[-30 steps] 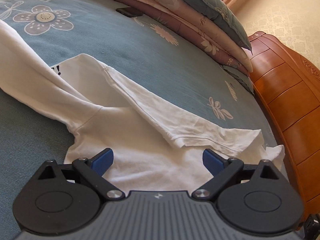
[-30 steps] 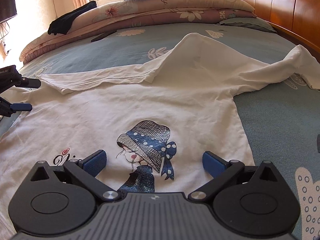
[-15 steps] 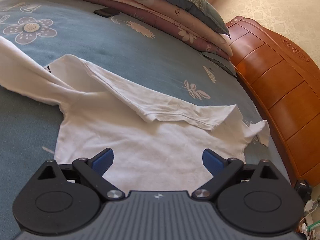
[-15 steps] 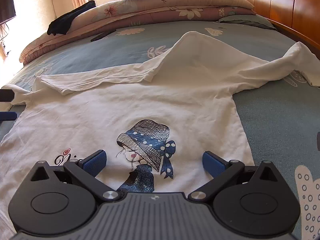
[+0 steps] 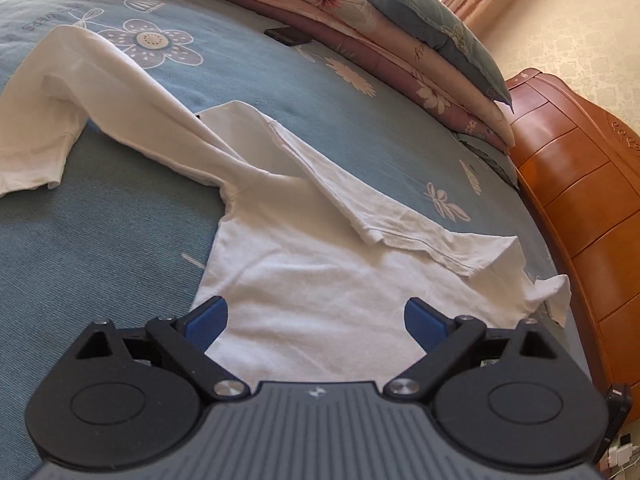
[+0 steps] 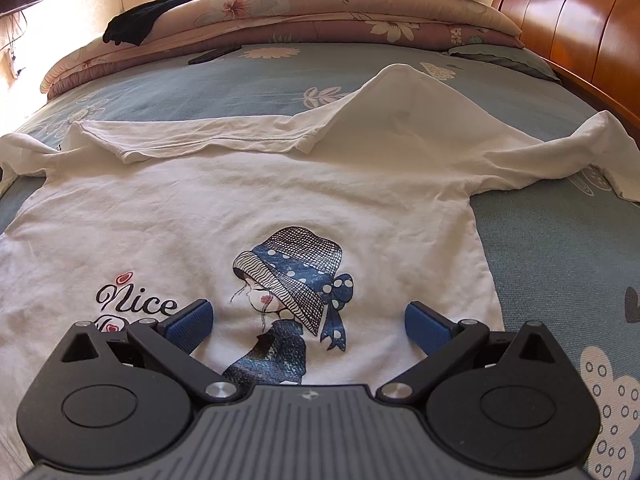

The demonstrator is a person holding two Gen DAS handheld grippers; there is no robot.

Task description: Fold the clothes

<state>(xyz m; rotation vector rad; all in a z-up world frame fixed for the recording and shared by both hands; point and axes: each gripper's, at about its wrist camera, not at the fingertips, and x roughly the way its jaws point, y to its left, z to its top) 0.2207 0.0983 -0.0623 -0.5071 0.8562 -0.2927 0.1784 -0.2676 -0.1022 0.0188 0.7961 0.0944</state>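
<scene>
On the blue bed lies our shirt, a white tee spread print-side up, with the hatted-girl print and the word "Nice" facing us in the right wrist view. We judge the fold barely begun: the far side edge is turned over onto the body in a loose, rumpled band, and one sleeve trails out sideways, humped and uncreased. From the left wrist view that same sleeve sprawls across the bedspread, and the hem corner near the wooden headboard is bunched. Both sides, both sleeves and the final halving are, we think, left to do. Our left tongs hang wide over the plain cloth, holding nothing; our right tongs are likewise wide and empty above the print. Stacked quilts lie beyond.
</scene>
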